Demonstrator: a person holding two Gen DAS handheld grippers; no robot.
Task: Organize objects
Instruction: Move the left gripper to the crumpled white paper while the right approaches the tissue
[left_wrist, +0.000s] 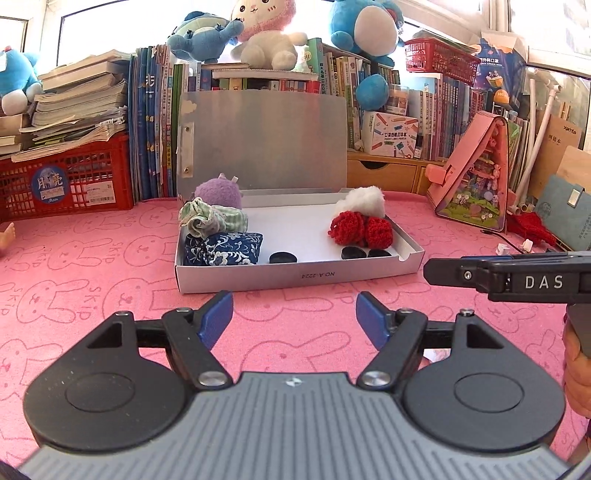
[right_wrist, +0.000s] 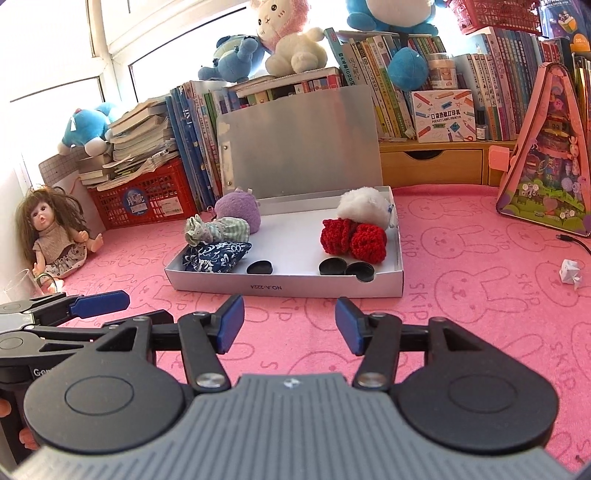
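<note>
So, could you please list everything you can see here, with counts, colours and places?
Box: one, white, lid open, on the pink mat.
Pouches: blue floral, green striped, box's left side.
Purple plush: one, back left of the box.
Red knitted items: two, box's right side.
White fluff: one, behind them.
Black discs: three, along the front wall.
Doll: one, far left on the mat.
Books, plush toys: many, behind.
Left claw: open.
Right claw: open.
</note>
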